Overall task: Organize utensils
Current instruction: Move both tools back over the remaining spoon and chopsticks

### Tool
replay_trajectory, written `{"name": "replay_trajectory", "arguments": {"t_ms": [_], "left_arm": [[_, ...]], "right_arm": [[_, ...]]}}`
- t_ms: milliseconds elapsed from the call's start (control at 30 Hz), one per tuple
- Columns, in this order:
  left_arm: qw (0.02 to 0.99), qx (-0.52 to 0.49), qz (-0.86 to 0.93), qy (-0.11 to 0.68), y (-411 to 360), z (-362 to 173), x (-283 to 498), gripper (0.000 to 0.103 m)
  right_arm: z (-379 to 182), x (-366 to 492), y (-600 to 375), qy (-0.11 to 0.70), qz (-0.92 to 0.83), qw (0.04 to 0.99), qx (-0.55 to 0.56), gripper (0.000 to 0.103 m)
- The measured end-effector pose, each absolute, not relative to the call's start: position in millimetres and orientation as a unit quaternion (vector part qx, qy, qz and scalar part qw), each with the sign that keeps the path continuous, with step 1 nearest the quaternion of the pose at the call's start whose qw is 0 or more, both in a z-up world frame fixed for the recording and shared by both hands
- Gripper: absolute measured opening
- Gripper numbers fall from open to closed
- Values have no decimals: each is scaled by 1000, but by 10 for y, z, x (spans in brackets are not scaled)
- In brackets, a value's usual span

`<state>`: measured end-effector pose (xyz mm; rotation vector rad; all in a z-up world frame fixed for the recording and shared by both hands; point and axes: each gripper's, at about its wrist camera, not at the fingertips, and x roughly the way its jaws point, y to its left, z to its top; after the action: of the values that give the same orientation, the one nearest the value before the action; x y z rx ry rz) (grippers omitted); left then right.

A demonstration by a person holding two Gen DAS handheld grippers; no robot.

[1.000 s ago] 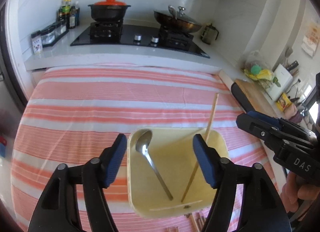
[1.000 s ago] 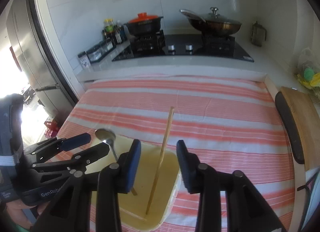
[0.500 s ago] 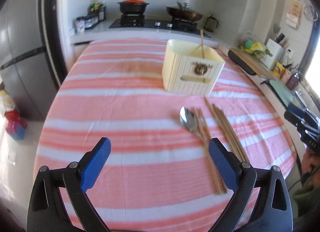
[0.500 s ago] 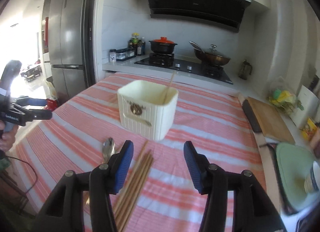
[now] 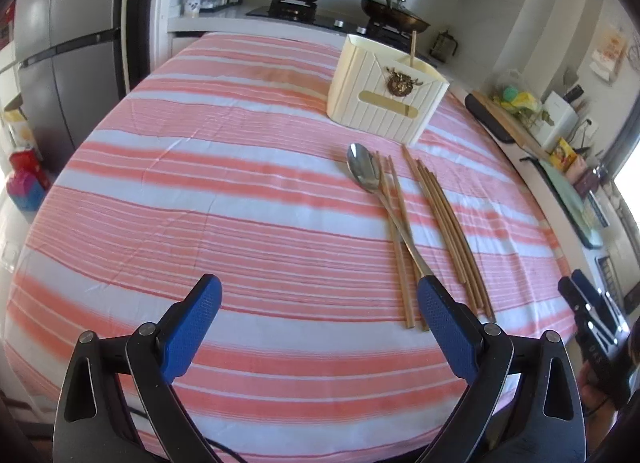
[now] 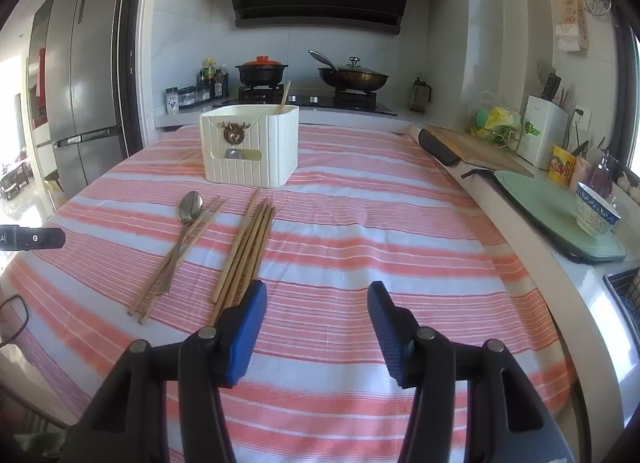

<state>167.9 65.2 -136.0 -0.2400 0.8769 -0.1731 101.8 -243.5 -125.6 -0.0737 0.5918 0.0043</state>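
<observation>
**Between picks: both grippers empty, utensils waiting on the cloth**

We log the spoon lying on the striped tablecloth, its handle crossing two wooden chopsticks. A larger chopstick bundle lies just beside them. The cream utensil holder stands beyond, one chopstick upright inside.

Left gripper hangs spread and empty, near the handle ends. Right gripper likewise spread, holding nothing, near the bundle.

We judge the next pick pending: descend, close on one chopstick or the spoon handle, without dragging its neighbours.
</observation>
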Motion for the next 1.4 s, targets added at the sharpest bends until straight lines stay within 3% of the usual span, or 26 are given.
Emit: {"name": "replay_trajectory", "arguments": {"t_ms": [533, 833, 1400], "left_arm": [[886, -73, -96, 448, -15, -1610, 2336, 98], [876, -109, -28, 469, 46, -1932, 2965, 98], [881, -13, -1, 472, -86, -2062, 3078, 100]], "right_arm": [[-1430, 1098, -2448, 314, 11, 949, -18, 53], [-1478, 1070, -2443, 327, 23, 945, -12, 53], [-1464, 1152, -2390, 331, 42, 943, -6, 53]]}}
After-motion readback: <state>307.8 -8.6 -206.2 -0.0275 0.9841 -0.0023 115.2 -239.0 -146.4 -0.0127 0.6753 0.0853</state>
